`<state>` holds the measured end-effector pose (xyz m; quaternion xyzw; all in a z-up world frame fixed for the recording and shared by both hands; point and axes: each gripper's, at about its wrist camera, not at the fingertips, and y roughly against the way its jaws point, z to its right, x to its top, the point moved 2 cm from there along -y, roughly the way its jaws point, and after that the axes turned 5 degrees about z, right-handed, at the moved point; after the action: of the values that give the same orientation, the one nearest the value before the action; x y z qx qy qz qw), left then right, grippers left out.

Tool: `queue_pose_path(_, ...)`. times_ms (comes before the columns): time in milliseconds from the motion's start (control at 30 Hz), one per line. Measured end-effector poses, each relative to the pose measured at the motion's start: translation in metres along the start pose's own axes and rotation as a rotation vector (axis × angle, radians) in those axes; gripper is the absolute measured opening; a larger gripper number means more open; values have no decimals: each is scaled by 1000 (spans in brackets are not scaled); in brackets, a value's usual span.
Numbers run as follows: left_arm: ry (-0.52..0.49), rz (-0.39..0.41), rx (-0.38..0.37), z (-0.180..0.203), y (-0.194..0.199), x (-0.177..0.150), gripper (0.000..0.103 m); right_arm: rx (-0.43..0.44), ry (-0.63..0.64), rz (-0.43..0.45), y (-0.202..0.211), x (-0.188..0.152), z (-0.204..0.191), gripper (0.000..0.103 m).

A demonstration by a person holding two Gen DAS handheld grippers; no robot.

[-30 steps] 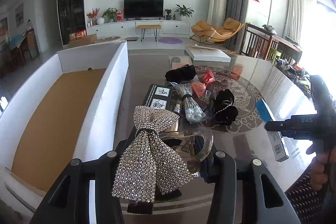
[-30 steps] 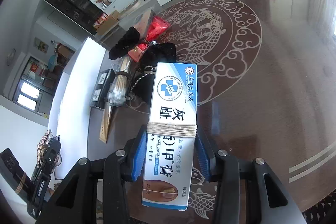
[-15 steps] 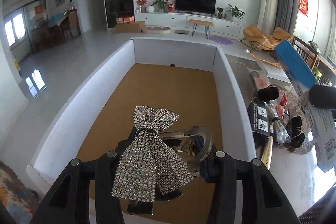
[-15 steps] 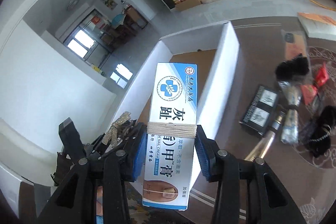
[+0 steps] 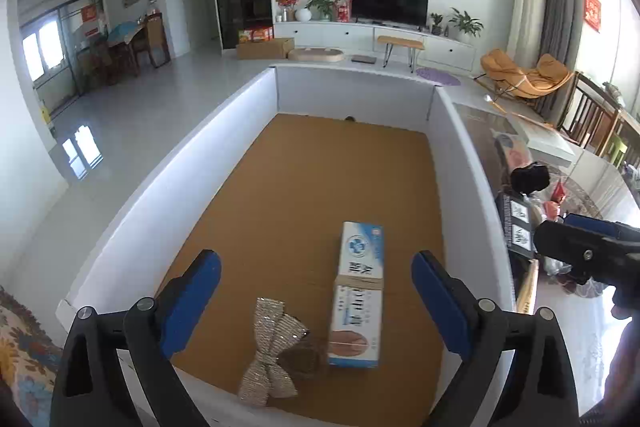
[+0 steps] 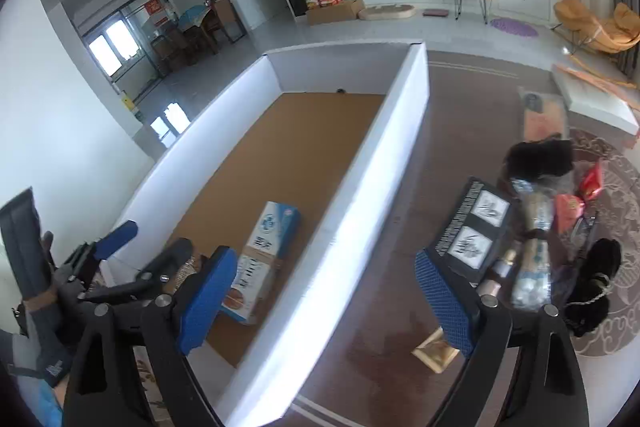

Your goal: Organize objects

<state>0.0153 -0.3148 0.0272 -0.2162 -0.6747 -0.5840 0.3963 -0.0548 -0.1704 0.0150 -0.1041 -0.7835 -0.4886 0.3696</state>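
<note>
Evidently just opened both the left gripper (image 5: 316,291) and right gripper (image 6: 324,293), leaving sequined bow (image 5: 272,351) and cream carton (image 5: 357,297) released in the white box (image 5: 460,163) for sorting.

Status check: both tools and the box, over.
Left tool and right tool open, jaws just opened, nothing between. Bow clip and cream carton inside box. Nothing blocking.

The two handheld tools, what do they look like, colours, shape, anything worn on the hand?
Both the left tool and the right tool have black angular frames with silver screw heads, ending in two fingers faced with textured blue pads. In the right wrist view, the hand on the left tool wears a dark grey glove.
</note>
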Motion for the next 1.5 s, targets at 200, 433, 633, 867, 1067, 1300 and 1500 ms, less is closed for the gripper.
queue_pose_path(200,-72,54,-317,100,48,-8,101,-345,-21,65,49,-69,130,97)
queue_pose_path(433,-226,-86,-483,237,24,-79,103,-576,-171,9,91,-148,255,97)
queue_pose_path(633,-325,-144,-427,305,-10,-109,103,-594,-195,-6,107,-155,283,99)
queue_pose_path(867,-345,-184,-397,324,-36,-113,103,-536,-211,-20,94,-142,308,103)
queue_pose_path(1067,-337,-181,-351,322,-45,-114,103,-548,-214,-16,94,-141,305,103)
queue_pose_path(1300,-332,-177,-346,322,-45,-115,103,-547,-213,-16,93,-141,304,103)
queue_pose_path(1500,-332,-178,-346,322,-45,-115,103,-547,-213,-16,93,-141,304,103)
